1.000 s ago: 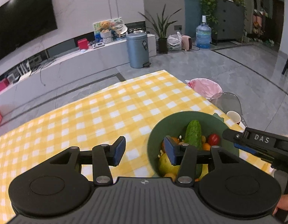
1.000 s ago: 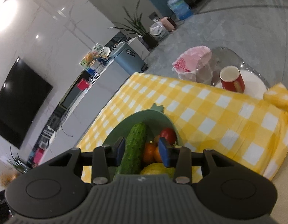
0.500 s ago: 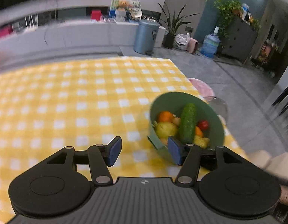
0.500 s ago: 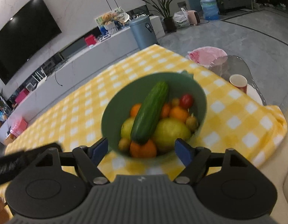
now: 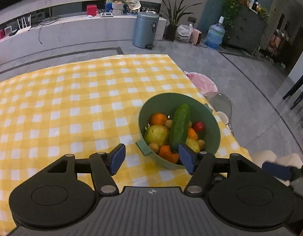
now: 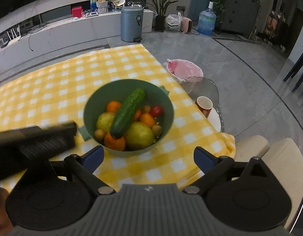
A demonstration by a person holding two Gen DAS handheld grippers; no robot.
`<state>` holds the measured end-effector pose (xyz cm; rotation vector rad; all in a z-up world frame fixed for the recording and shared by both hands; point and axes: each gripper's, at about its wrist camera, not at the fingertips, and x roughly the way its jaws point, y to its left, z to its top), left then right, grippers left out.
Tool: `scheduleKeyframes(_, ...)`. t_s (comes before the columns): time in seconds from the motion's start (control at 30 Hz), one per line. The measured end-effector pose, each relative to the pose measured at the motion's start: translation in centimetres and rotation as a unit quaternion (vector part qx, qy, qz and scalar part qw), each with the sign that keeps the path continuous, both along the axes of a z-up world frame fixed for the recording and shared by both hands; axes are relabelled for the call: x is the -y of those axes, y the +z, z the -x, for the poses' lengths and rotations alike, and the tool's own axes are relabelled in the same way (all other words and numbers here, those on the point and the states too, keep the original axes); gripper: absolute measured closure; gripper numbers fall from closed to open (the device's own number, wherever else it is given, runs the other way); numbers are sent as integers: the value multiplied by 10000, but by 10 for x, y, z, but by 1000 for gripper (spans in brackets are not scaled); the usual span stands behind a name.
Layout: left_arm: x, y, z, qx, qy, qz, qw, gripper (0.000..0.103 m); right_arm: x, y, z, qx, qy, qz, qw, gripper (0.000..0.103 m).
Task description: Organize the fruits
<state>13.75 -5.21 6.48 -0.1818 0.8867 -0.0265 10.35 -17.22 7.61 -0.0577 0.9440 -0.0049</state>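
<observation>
A green bowl (image 5: 212,122) stands on the yellow checked tablecloth (image 5: 72,102) near the table's right edge. It holds a cucumber (image 5: 179,125) lying on top, oranges, a yellow-green fruit (image 5: 156,134), a red tomato (image 5: 198,126) and small brown fruits. The bowl also shows in the right wrist view (image 6: 167,106), with the cucumber (image 6: 127,113) across it. My left gripper (image 5: 151,158) is open and empty, just before the bowl's near-left rim. My right gripper (image 6: 148,158) is wide open and empty, before the bowl's near side.
A pink-lined bin (image 6: 185,71), a glass side table (image 6: 207,87) and a red cup (image 6: 204,105) sit right of the table. A cream chair (image 6: 269,157) is at the near right. The left gripper's body (image 6: 33,137) crosses the right wrist view.
Both grippers have drawn back from the bowl and risen. The right gripper's jaws have opened wide. The fruit in the bowl has not moved.
</observation>
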Motion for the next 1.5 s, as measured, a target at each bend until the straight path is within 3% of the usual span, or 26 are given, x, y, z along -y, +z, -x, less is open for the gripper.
scheduleKeyframes(0.17, -9, -7, -7, -128, 33, 151, 9998, 29, -1, -6, -13, -582, -80, -294, 9978, 8)
scheduleKeyframes(0.27, -16, -13, -9, -237, 27, 336, 9992, 29, -7, -12, -17, -677, -37, -381, 9970, 8)
scheduleKeyframes(0.4, -24, -19, -11, -206, 87, 609, 9979, 30, -18, -12, -19, -626, -6, -263, 9977, 8)
scheduleKeyframes(0.77, -23, -27, -11, -198, 84, 466, 9987, 31, -23, -21, -21, -427, 41, -85, 9990, 9)
scheduleKeyframes(0.93, -23, -24, -5, -37, -84, 637, 9979, 31, -20, -18, -16, -324, 48, -128, 9994, 9)
scheduleKeyframes(1.5, -15, -19, 4, -25, -192, 611, 9979, 30, -13, -15, -3, -261, 0, -134, 9996, 9)
